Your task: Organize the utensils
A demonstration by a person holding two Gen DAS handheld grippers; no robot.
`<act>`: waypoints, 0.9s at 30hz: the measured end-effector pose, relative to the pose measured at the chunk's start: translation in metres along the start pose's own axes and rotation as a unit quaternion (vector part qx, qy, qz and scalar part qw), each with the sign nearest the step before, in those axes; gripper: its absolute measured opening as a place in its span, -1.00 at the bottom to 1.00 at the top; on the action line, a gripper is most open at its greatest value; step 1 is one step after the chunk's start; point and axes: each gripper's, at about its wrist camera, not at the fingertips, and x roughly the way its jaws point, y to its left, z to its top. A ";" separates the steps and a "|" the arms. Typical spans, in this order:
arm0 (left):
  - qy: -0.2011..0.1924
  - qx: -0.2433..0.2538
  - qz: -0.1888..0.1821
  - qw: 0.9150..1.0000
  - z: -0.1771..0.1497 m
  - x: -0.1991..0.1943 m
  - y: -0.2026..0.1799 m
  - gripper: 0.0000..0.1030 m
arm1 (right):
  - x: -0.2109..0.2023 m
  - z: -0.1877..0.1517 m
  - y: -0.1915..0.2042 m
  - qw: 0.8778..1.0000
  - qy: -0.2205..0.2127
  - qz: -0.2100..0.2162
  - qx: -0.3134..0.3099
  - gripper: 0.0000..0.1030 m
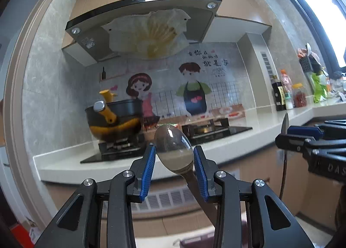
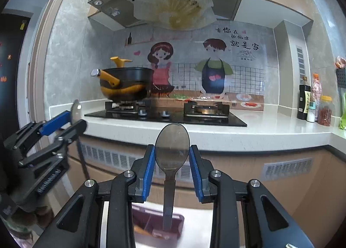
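The left gripper (image 1: 174, 154) pinches a spoon (image 1: 173, 148) by its bowl, handle hanging down. The right gripper (image 2: 172, 153) clamps a second spoon (image 2: 172, 146) likewise, near the counter (image 2: 259, 131).

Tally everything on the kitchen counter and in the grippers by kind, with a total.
Spoons, one in the left gripper and one in the right gripper: 2 (left spoon, right spoon)
Pots on the stove: 1 (black and yellow pot)
Dark sauce bottles: 1
Orange-lidded jars: 1
Total: 5
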 end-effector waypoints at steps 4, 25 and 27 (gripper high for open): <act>0.028 -0.012 0.003 1.000 -0.030 0.039 0.001 -0.28 | 0.036 -0.029 0.003 1.000 0.025 0.001 0.004 -0.43; 0.210 -0.009 -0.028 0.977 -0.205 0.102 -0.031 -0.26 | 0.141 -0.161 0.010 0.976 0.217 0.027 -0.004 -0.41; 0.226 -0.020 -0.033 0.973 -0.208 0.101 -0.028 -0.26 | 0.142 -0.167 0.008 0.973 0.228 0.025 -0.006 -0.33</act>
